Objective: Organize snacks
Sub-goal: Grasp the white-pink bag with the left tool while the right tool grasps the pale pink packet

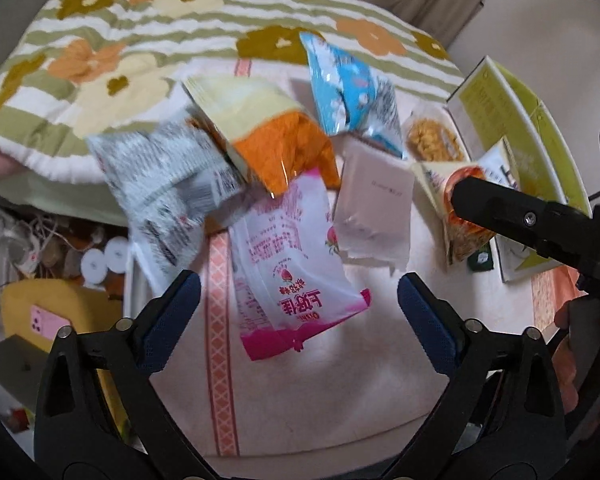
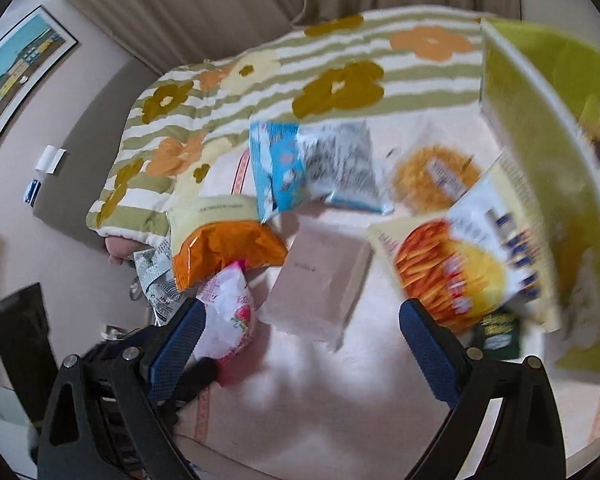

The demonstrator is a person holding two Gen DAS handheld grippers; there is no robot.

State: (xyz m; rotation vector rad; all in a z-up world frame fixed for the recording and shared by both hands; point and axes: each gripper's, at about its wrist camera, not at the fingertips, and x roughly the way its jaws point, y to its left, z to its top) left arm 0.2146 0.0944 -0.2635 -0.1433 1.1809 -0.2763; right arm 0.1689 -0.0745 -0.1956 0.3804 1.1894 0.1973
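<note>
Right wrist view only: framed picture (image 2: pixel 18 70) on wall (image 2: pixel 80 92).

Snack packets (image 1: pixel 288 256) on bed (image 1: pixel 340 380)

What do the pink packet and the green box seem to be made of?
The pink packet looks like thin glossy plastic film: it is crinkled, with a crimped sealed edge. The green box looks like printed cardboard, probably with a smooth finish: flat stiff walls and straight pale edges. Blur hides finer detail.
</note>
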